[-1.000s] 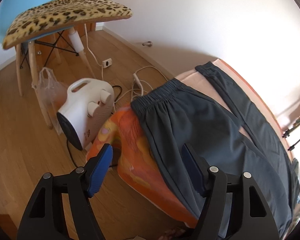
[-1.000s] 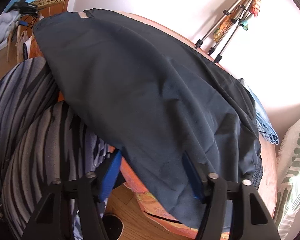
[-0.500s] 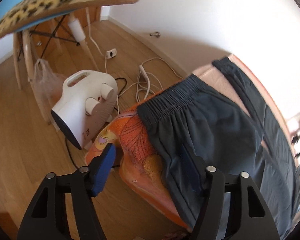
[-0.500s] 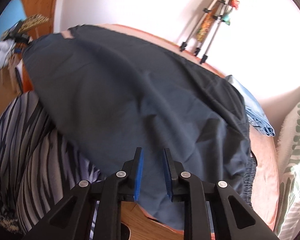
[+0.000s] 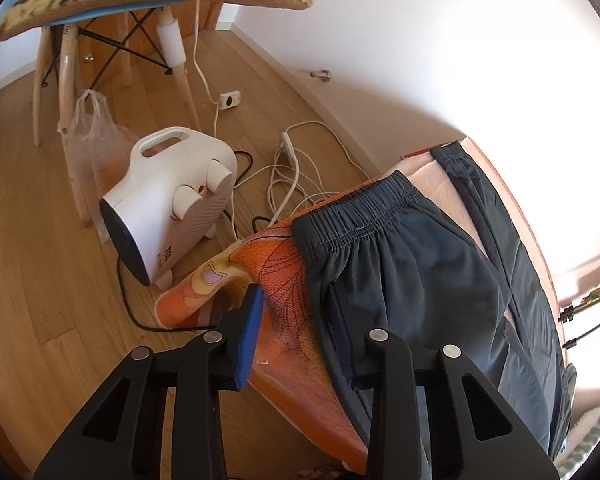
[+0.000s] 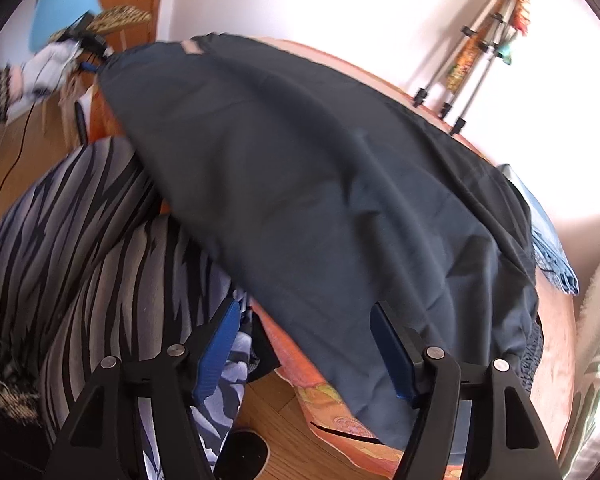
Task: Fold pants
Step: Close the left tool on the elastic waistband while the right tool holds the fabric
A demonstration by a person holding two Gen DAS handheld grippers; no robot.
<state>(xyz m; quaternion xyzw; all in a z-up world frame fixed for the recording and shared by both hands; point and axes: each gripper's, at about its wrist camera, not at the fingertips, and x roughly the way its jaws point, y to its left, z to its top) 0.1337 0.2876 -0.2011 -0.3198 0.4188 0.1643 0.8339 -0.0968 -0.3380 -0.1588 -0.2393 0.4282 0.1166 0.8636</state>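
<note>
- Dark grey pants lie spread flat on the bed, waistband at its foot edge and the near side hanging just over the side edge, likely laid out so both ends can be reached for a fold.
- Left gripper straddles that side edge of the bed near the waistband; its jaws have just been closing, with blanket and the pants' edge between them. The right pad is hidden under cloth, so I cannot tell if it pinches yet.
- Right gripper hovers at the side edge farther along the pants; its jaws have just been opening and now stand wide, the pants' hem over the right pad, nothing gripped.
- Person's striped legs stand against the side edge, between the grippers.
- White heater sits on the floor off the bed's foot corner; its side bears the letters "TCL", the smaller print below unreadable.
</note>
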